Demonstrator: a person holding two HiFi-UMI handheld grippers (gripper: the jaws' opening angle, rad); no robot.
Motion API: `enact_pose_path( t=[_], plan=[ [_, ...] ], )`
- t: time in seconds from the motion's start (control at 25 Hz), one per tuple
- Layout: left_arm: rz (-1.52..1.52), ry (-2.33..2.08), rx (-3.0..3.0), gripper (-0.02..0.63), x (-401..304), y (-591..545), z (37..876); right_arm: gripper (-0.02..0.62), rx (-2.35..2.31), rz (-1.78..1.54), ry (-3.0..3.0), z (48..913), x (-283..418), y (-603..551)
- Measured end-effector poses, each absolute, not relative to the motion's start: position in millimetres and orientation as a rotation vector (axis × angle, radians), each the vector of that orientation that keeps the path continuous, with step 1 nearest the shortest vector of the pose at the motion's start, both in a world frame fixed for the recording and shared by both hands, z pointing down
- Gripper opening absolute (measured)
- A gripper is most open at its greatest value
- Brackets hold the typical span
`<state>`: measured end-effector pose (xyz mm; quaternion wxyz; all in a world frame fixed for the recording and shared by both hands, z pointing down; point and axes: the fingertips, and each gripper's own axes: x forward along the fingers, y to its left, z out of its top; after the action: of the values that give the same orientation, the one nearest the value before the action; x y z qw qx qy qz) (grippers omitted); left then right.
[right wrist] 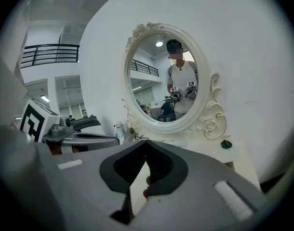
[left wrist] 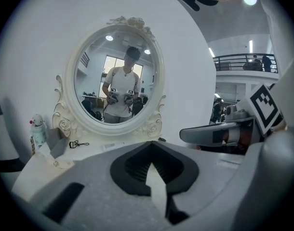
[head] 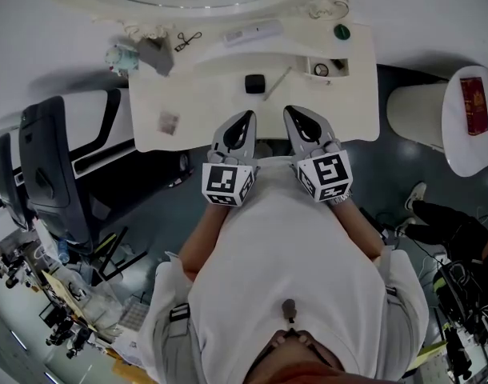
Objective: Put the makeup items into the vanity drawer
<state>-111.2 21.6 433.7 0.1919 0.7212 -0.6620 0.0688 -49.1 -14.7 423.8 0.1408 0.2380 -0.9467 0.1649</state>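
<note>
— So, where are the two grippers?
— Both are in the middle of the head view, side by side, tips over the front edge of the white table (head: 204, 110). The left gripper (head: 246, 118) has its jaws pressed together, nothing between them. The right gripper (head: 295, 114) looks closed too; small reddish spots show at its jaws, and I cannot say what they are.
— And the makeup things?
— On the table, apart from the grippers. A black compact (head: 254, 83) and a thin stick (head: 278, 82) lie just above the tips. A white tube (head: 252, 32), an eyelash curler (head: 188, 40) and a green cap (head: 342, 31) lie higher, near the mirror (left wrist: 119, 78). A small open drawer (head: 340, 66) is at the right, with a round thing inside.
</note>
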Motion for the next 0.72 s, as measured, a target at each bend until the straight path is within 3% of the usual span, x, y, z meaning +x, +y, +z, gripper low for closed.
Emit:
enact_pose_path(
  t=[0.72],
  plan=[
    [0.175,-1.725,2.134,0.006,-113,3,452,0.008,0.863,0.487,-2.643,436,-37,-18]
  ],
)
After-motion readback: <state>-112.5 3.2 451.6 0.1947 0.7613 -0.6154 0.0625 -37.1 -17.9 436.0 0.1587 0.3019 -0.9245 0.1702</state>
